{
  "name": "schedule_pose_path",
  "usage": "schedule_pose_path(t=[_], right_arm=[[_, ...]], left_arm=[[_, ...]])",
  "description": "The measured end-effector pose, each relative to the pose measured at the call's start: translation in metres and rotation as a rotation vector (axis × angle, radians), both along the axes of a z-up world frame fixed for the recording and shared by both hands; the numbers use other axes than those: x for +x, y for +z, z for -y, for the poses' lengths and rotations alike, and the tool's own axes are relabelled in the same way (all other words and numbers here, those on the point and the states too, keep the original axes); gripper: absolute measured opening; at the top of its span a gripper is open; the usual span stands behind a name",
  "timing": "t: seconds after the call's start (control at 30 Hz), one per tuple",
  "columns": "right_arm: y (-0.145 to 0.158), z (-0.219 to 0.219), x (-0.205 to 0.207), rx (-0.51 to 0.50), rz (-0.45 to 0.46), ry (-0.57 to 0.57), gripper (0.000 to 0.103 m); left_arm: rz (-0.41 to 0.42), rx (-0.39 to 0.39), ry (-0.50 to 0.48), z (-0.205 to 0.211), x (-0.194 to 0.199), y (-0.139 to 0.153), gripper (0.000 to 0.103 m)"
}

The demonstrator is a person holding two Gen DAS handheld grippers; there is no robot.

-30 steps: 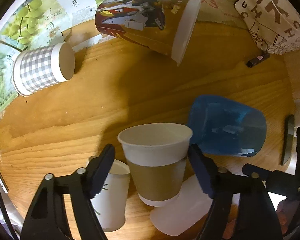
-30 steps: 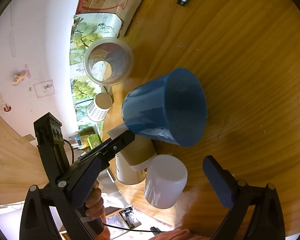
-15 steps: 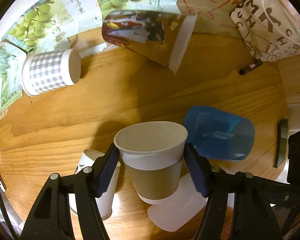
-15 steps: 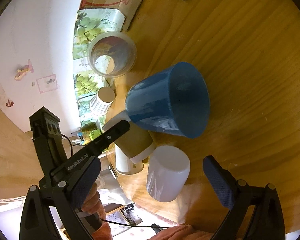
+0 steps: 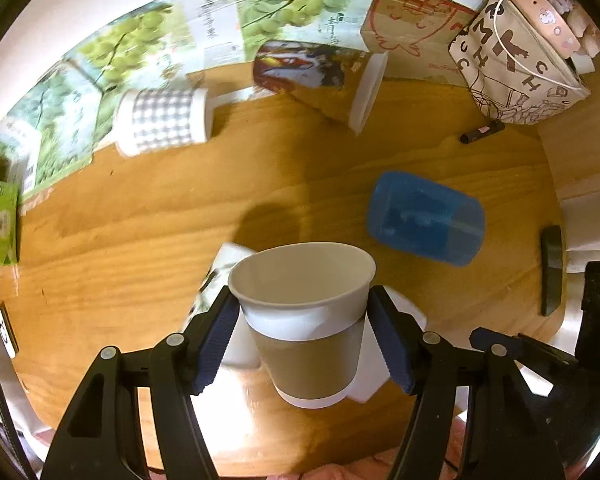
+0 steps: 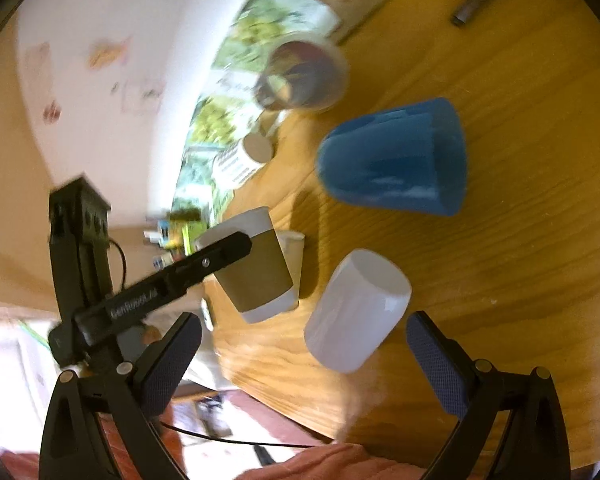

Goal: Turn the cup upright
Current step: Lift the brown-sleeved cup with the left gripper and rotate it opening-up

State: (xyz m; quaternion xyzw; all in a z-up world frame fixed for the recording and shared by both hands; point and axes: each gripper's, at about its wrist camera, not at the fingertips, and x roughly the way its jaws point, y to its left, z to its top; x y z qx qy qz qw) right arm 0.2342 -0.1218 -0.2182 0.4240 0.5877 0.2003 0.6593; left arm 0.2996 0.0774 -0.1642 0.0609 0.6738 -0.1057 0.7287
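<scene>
Between the left gripper's [image 5: 302,332] jaws the sleeved paper cup [image 5: 306,320] is pinched mouth-up, raised off the desk [image 5: 140,240] so it can be set down upright; the right gripper [image 6: 302,364] gapes empty. A blue cup [image 5: 424,218] and white cup [image 6: 356,310] lying nearby crowd the landing spot

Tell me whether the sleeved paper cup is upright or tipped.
Upright: the sleeved paper cup shows its open rim on top and base below, clamped between the left tool's fingers. It looks empty.
</scene>
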Motion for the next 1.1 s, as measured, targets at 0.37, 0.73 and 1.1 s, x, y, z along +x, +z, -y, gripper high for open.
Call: schedule_pose_path(t=[0.37, 0.73, 1.1], right_arm=[[0.035, -0.078, -0.053, -0.251, 0.232, 0.197, 0.103], [0.035, -0.126, -0.103, -0.251, 0.343, 0.187, 0.103], [0.017, -0.149, -0.135, -0.339, 0.288, 0.163, 0.103]], left_arm=[[-0.003, -0.029, 0.045, -0.038, -0.058, 0.002, 0.07], [-0.078, -0.052, 0.033, -0.069, -0.104, -0.024, 0.07], [-0.16, -0.083, -0.044, -0.071, -0.122, -0.054, 0.07]])
